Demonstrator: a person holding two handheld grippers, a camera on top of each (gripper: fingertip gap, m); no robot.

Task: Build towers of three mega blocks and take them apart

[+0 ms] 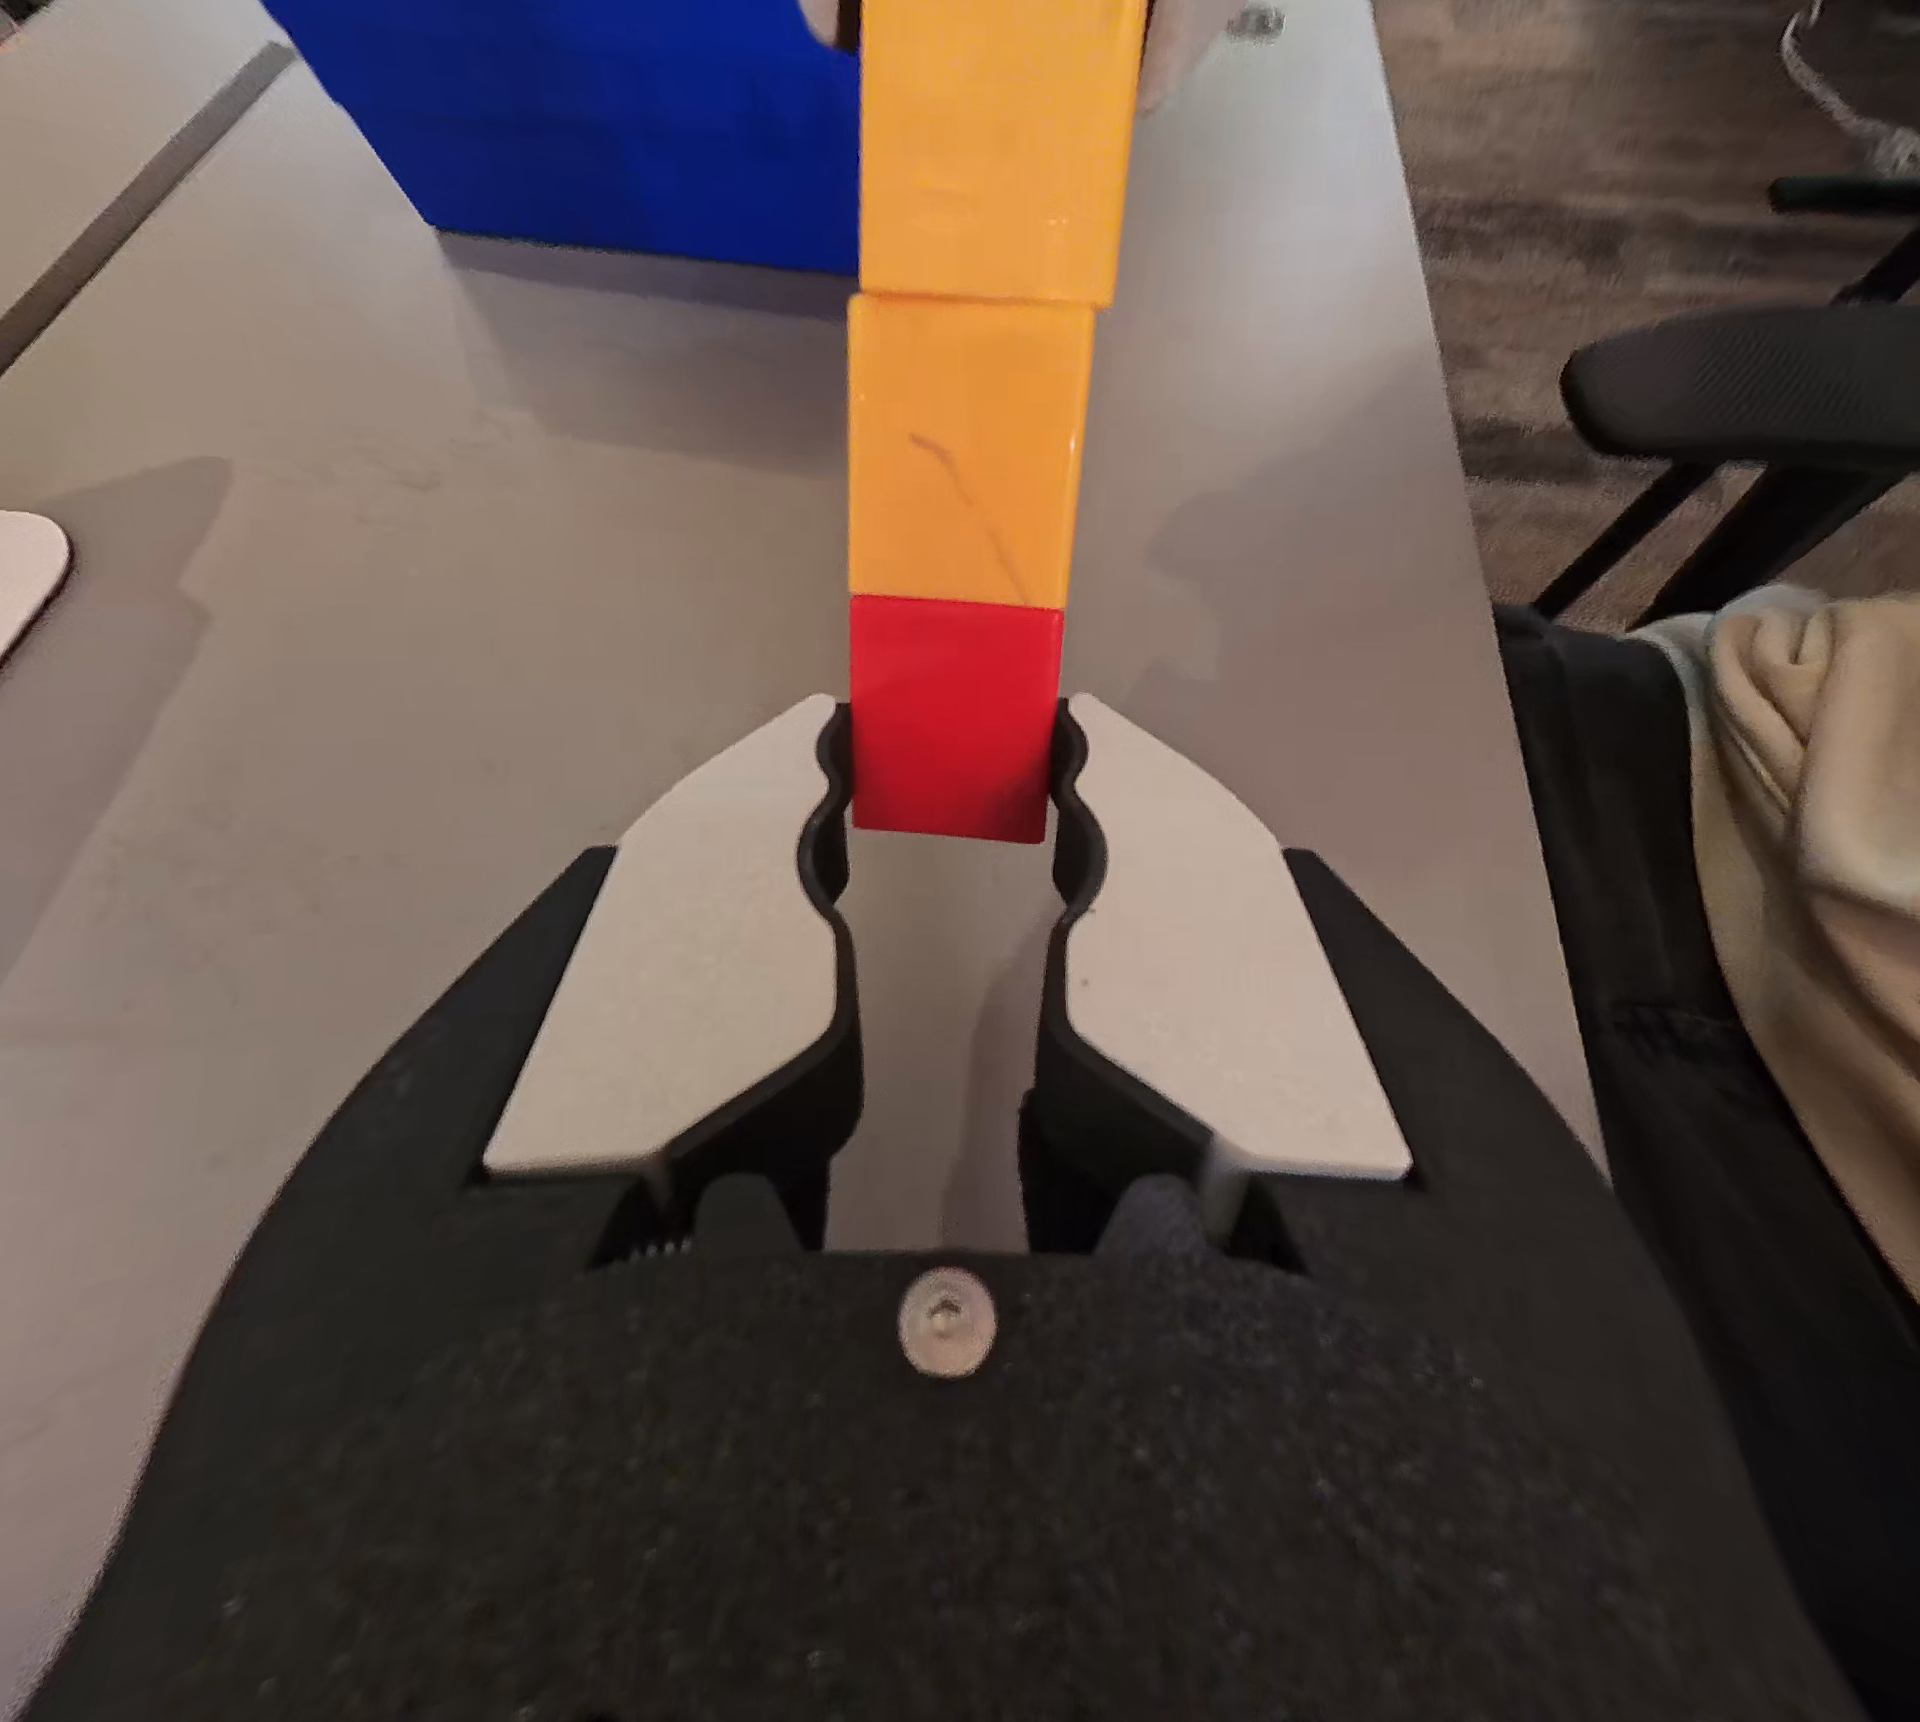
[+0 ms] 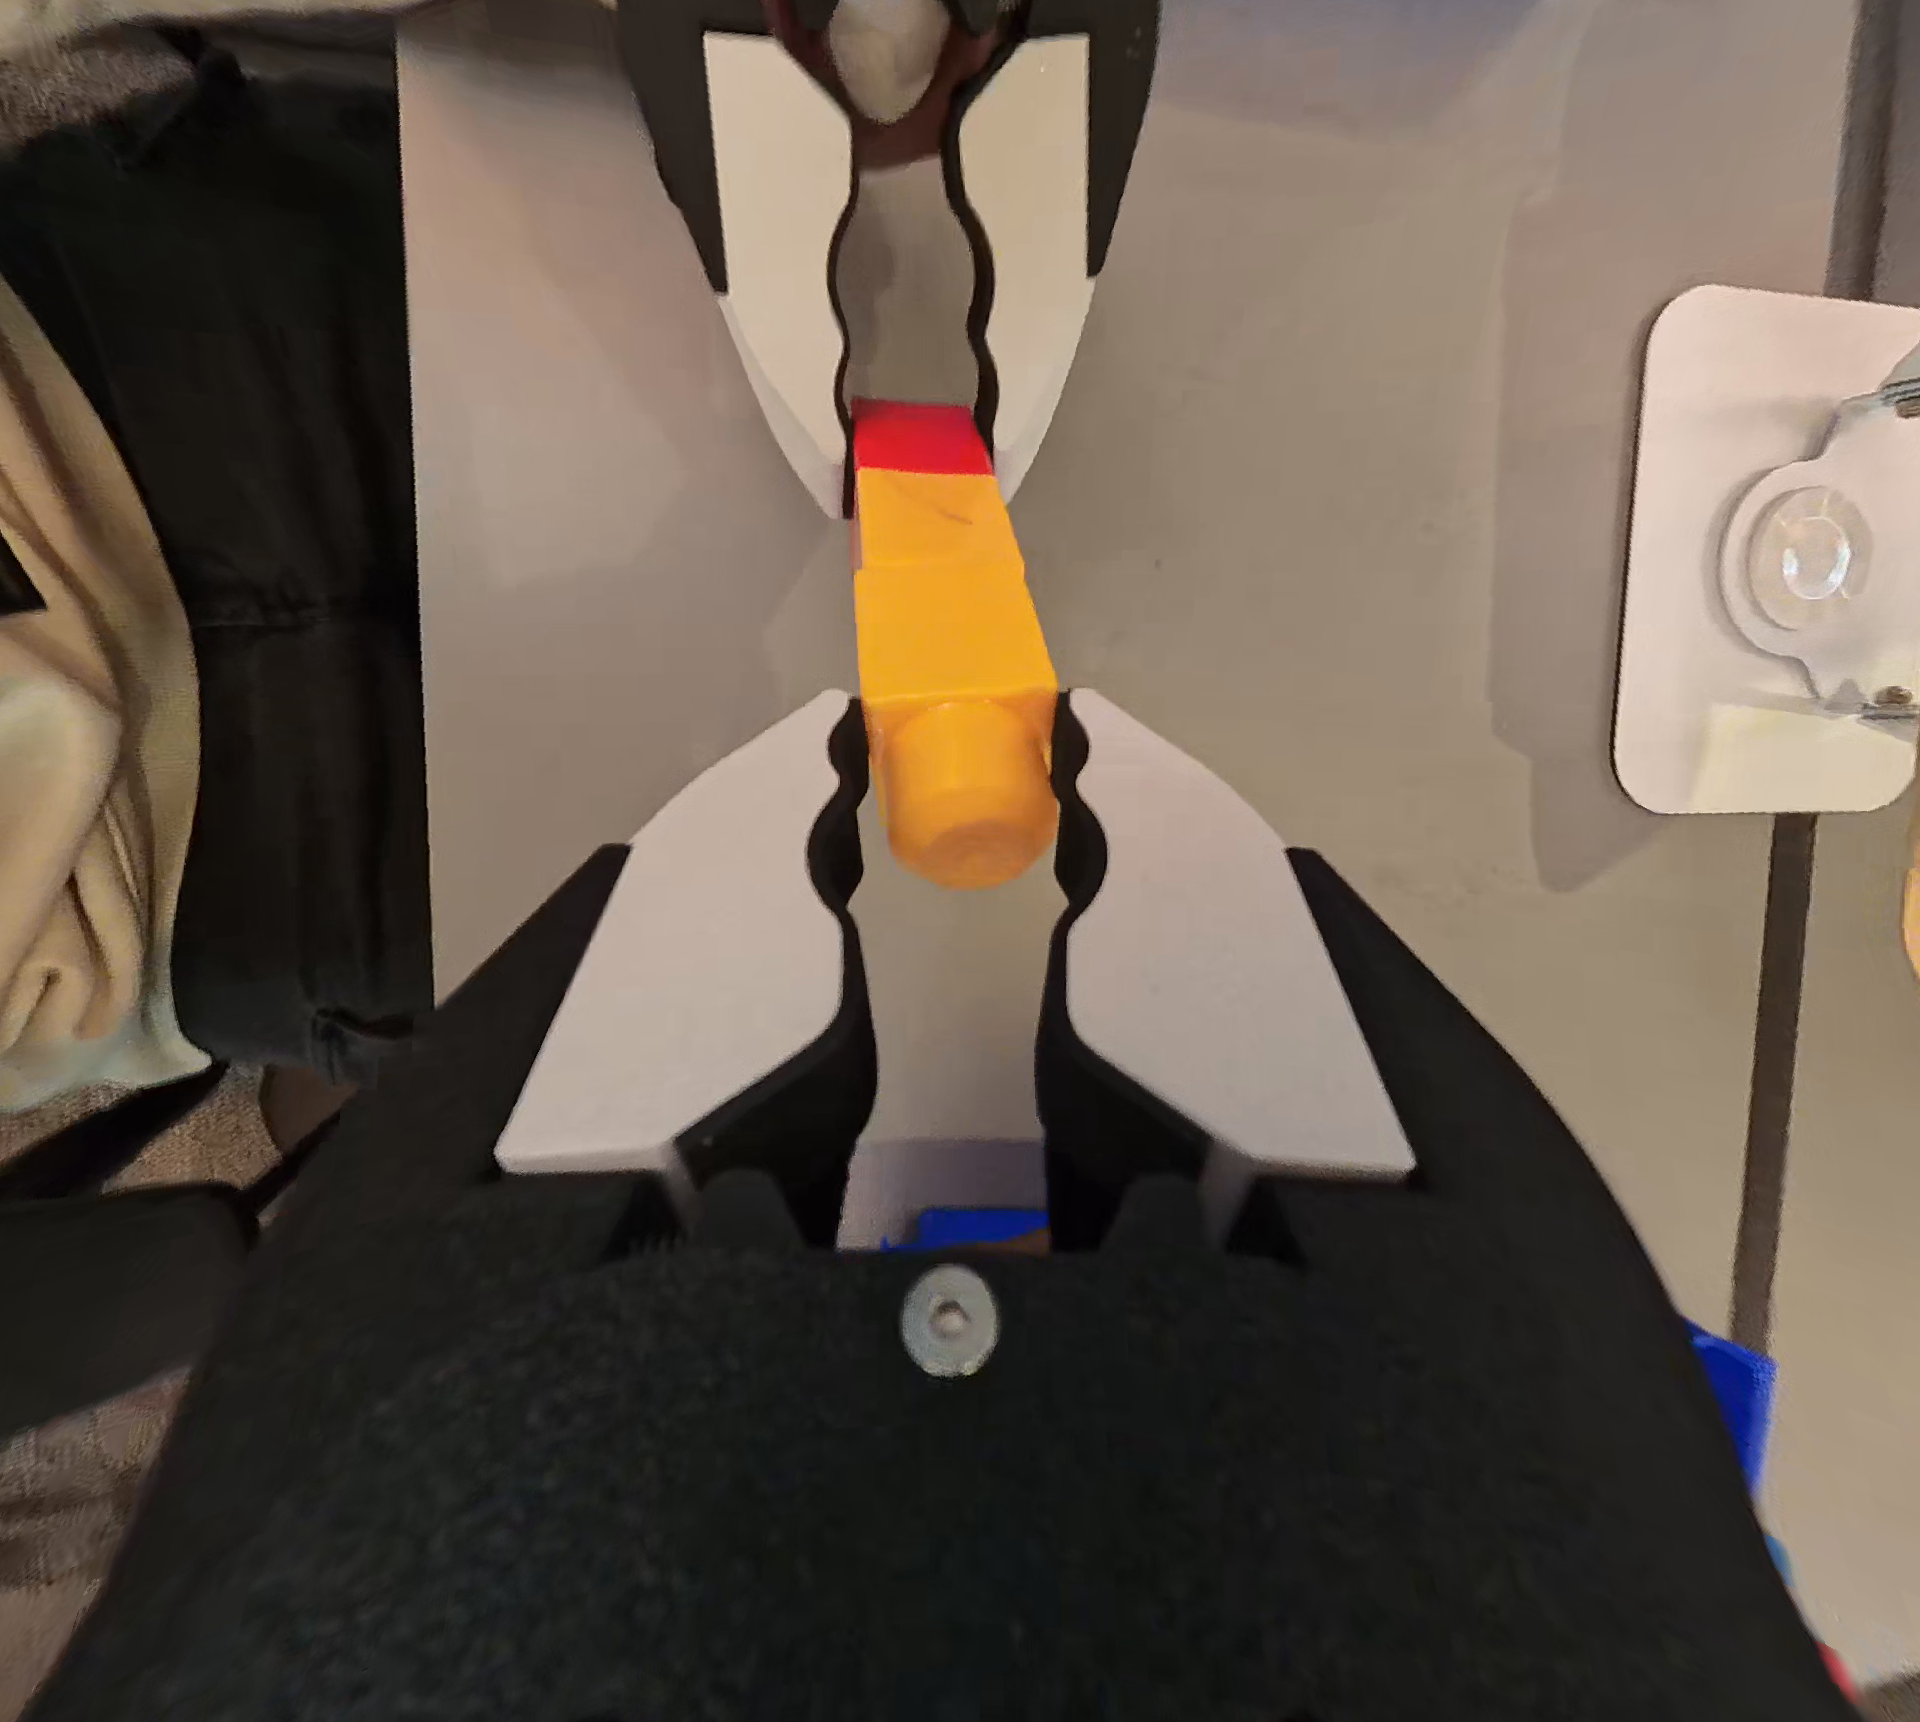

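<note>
Tower of three mega blocks assembled, held in air over grey table [image 1: 416, 633] between two grippers. Left gripper [image 1: 948, 768] clamped on red block [image 1: 951, 716] at one end, pads pressing both sides. Right gripper [image 2: 961, 789] closed around far yellow block [image 2: 951, 633] at stud end. Middle yellow block [image 1: 966, 446] joined to both. Build looks done; separation not yet begun, seams tight. Blue bin [image 1: 582, 114] holds more blocks behind.

Three mega blocks are standing joined as one tower [image 1: 966, 425]: two yellow blocks [image 1: 997, 93] and one red block [image 1: 951, 716]. Two grippers are showing, and one blue bin [image 1: 582, 103] is sitting at eleven o'clock.
</note>
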